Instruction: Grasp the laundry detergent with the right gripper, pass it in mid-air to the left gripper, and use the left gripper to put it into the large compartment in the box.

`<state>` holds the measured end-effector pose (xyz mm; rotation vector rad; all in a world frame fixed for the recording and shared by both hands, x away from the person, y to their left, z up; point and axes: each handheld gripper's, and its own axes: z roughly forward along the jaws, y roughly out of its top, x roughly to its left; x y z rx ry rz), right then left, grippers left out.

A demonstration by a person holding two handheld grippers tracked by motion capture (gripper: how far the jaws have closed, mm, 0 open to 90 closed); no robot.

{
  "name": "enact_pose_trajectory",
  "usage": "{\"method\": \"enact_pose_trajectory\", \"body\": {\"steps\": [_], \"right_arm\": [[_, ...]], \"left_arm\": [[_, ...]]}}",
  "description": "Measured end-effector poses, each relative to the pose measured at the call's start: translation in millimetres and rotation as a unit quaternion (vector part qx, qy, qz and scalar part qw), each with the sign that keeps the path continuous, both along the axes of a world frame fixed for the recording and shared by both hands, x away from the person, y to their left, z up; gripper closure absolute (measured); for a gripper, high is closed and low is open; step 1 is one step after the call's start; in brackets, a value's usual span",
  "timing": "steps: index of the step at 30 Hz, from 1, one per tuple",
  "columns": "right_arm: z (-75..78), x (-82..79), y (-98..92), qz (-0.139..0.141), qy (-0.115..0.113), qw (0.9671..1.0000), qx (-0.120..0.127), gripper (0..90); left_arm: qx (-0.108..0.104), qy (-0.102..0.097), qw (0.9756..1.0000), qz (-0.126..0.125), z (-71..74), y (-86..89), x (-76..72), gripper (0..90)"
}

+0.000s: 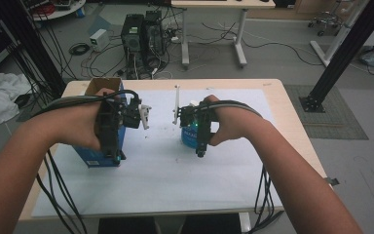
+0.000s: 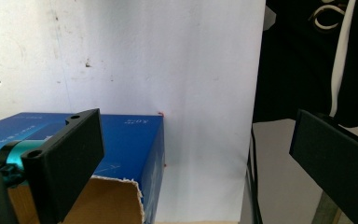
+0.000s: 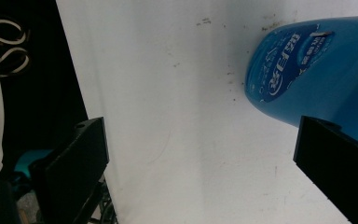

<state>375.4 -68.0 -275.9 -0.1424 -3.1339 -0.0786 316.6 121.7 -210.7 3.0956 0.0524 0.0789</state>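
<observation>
At centre frame on the white-covered worktop [image 1: 175, 185], a glossy blue bottle [image 3: 317, 74] with a printed label lies beside the right claw [image 3: 200, 154], jaws apart; the left claw [image 2: 196, 154], also agape, hovers over a torn-open blue carton [image 2: 130, 140].

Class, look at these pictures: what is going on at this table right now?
A person holds a gripper in each hand over a table covered with a white sheet. The left gripper hangs open over a blue cardboard box with a torn-open top. The right gripper is open too, beside a blue plastic bottle with a printed label; its fingers close on nothing. Neither thing is gripped yet.
</observation>
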Motion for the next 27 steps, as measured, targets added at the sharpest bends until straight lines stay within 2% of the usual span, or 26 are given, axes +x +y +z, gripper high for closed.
{"method": "enact_pose_trajectory", "body": {"steps": [3, 5, 10, 13, 14, 17, 20, 21, 22, 24, 27], "right_arm": [[0.2, -1.0, -0.7, -0.001, -0.005, 1.0, 0.004, 2.2], [0.1, -2.5, -2.8, -0.005, -0.007, 0.9998, 0.016, 2.2], [-3.1, -3.5, -12.1, -0.014, -0.01, 0.9984, 0.055, 2.2], [-3.5, -4.2, -14.6, -0.018, -0.012, 0.9977, 0.064, 2.2], [-4.4, -6.6, -24.1, -0.029, -0.021, 0.9947, 0.097, 2.2], [-5.4, -9.1, -34.1, -0.035, -0.02, 0.9896, 0.138, 2.2], [-6.3, -10.5, -44.9, -0.04, -0.027, 0.9825, 0.18, 2.2], [-6.8, -11.7, -48.4, -0.044, -0.03, 0.9807, 0.188, 2.2], [-6.8, -11.7, -48.4, -0.044, -0.03, 0.9807, 0.188, 2.2], [-9.9, -13.9, -58.5, -0.056, -0.029, 0.9765, 0.206, 2.2], [-13.4, -14.3, -68.8, -0.066, -0.031, 0.973, 0.219, 2.2]], "left_arm": [[0.002, -0.002, 1.0, 0.001, -0.1, 0.7, -0.5, 3.2], [-0.005, -0.003, 1.0, 0.003, -1.0, 1.6, 0.0, 3.2], [0.0, -0.005, 1.0, 0.006, -4.2, 0.9, 0.7, 3.2], [-0.002, -0.006, 1.0, 0.005, -4.4, -0.3, 0.2, 3.2], [-0.003, -0.008, 1.0, 0.004, -4.4, -1.5, -0.2, 3.2], [-0.002, -0.007, 1.0, 0.003, -3.9, -2.8, -0.1, 3.2], [-0.002, -0.008, 1.0, 0.001, -3.7, -5.0, -0.6, 3.2], [-0.001, -0.008, 1.0, 0.0, -3.6, -5.6, -0.8, 3.2], [-0.001, -0.008, 1.0, 0.0, -3.6, -5.6, -0.8, 3.2], [-0.002, -0.009, 1.0, -0.001, -3.7, -6.0, -0.9, 3.2], [-0.001, -0.008, 1.0, 0.0, -3.3, -5.8, -1.5, 3.2]]}}
